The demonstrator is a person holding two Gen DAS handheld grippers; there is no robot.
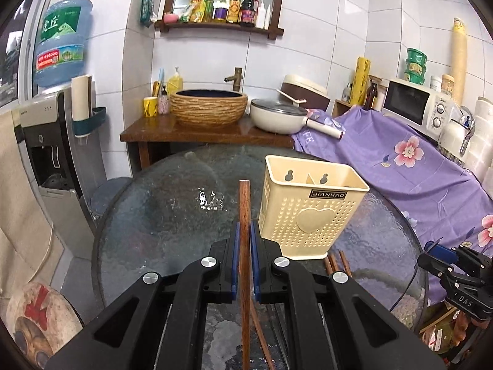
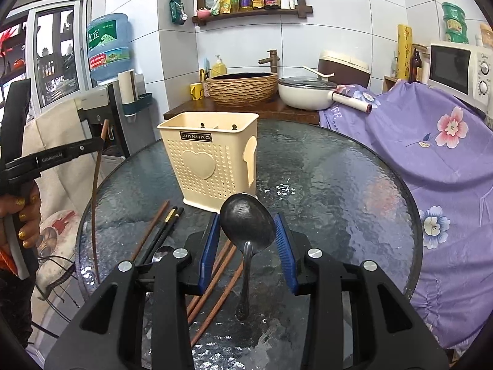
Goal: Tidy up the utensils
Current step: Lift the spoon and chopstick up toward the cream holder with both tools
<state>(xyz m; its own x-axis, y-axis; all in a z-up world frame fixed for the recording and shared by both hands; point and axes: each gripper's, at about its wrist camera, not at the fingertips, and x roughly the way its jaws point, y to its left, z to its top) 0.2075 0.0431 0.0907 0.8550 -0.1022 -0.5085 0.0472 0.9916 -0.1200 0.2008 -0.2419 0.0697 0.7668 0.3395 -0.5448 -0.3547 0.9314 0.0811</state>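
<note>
A cream perforated utensil holder (image 1: 309, 208) (image 2: 212, 158) stands upright on the round glass table (image 1: 172, 212). My left gripper (image 1: 244, 231) is shut on a brown wooden chopstick (image 1: 245, 215), held upright just left of the holder; it also shows at the left of the right wrist view (image 2: 97, 191). My right gripper (image 2: 247, 225) is shut on the bowl of a metal spoon (image 2: 248, 222), handle hanging down, in front of the holder. Brown chopsticks (image 2: 215, 280), black chopsticks (image 2: 163, 234) and another spoon (image 2: 160, 254) lie on the table.
A purple floral cloth (image 2: 431, 141) covers the counter at the right. Behind the table a wooden stand holds a woven basin (image 1: 209, 106) and a white pan (image 1: 277, 115). A water dispenser (image 1: 52, 154) stands at the left, a microwave (image 1: 416, 104) at the right.
</note>
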